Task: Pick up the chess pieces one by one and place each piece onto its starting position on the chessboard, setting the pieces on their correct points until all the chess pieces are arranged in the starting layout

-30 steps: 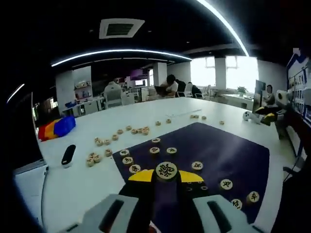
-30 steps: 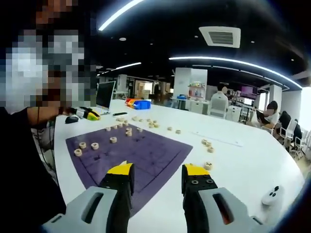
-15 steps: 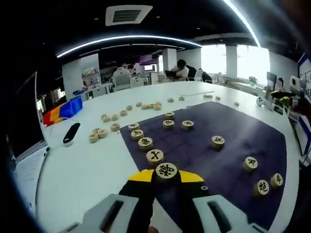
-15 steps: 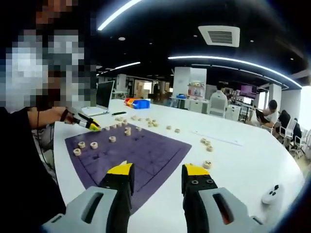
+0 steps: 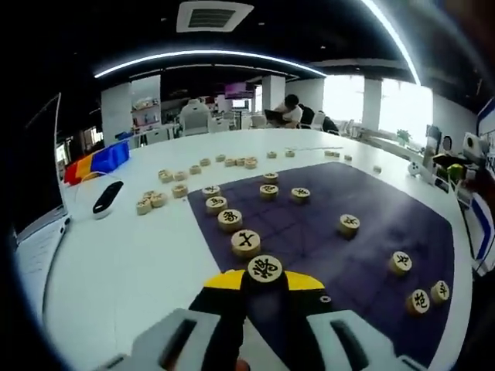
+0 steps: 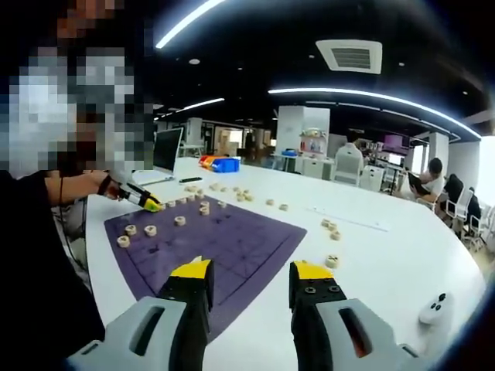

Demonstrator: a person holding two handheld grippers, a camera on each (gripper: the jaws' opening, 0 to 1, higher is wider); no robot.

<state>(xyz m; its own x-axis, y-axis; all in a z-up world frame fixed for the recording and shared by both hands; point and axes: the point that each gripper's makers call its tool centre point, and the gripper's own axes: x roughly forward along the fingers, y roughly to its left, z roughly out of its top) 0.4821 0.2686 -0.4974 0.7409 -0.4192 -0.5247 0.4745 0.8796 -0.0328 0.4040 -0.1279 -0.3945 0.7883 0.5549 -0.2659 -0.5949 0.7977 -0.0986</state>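
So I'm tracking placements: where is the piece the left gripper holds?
In the left gripper view, the piece sits between the left gripper tips, over the purple board edge, next to a row of placed pieces.

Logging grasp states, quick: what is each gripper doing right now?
Left gripper: shut on a chess piece.
Right gripper: open, holding nothing, above the purple chessboard.

Left claw [image 5: 264, 283] with grey moulded body, black jaws, yellow tips, a small screw on one jaw, right claw [image 6: 252, 280] likewise grey, black and yellow-tipped, person's dark sleeve [image 6: 35, 255] at the side
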